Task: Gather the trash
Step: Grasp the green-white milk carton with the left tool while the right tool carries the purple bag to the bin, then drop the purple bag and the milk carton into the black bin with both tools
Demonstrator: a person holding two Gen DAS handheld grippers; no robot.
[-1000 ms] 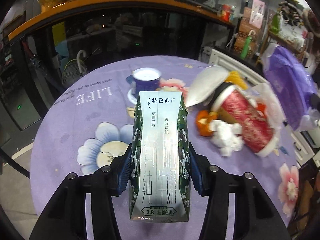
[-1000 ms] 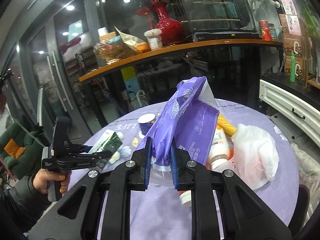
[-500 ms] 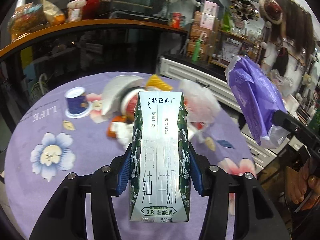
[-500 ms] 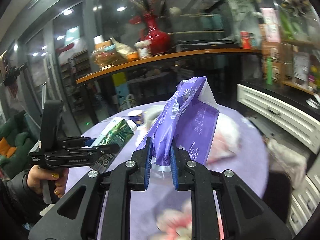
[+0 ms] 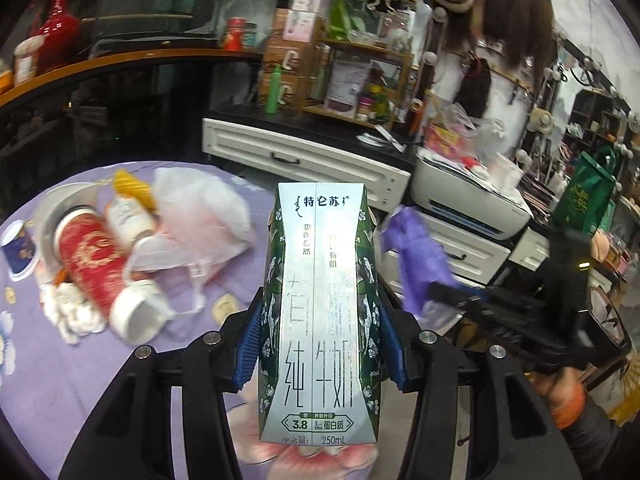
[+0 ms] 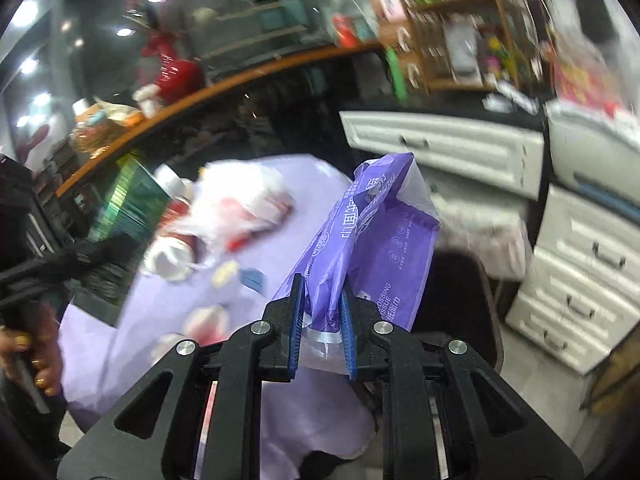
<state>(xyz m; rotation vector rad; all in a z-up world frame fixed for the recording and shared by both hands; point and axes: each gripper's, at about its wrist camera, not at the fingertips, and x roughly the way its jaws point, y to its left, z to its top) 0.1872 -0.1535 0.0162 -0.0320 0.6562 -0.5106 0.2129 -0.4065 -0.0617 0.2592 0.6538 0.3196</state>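
My left gripper (image 5: 320,344) is shut on a green and silver milk carton (image 5: 320,300), held upright above the purple floral table (image 5: 80,380). The carton also shows blurred in the right wrist view (image 6: 128,204). My right gripper (image 6: 322,320) is shut on a purple plastic wrapper (image 6: 368,240), held off the table's right edge; it also shows in the left wrist view (image 5: 416,256). More trash lies on the table: a red paper cup (image 5: 92,264), a white plastic bag (image 5: 200,216), a small white bottle (image 5: 128,220) and white tissue (image 5: 72,312).
A blue cup (image 5: 18,248) stands at the table's far left. White drawer cabinets (image 6: 580,280) and a printer (image 5: 472,204) stand to the right of the table. A dark chair (image 6: 460,288) sits below the wrapper. A curved orange counter (image 5: 120,60) runs behind.
Both grippers have swung to the right with their loads. The left view now faces the cabinets, and the wrapper has dropped lower, beside the table's edge.
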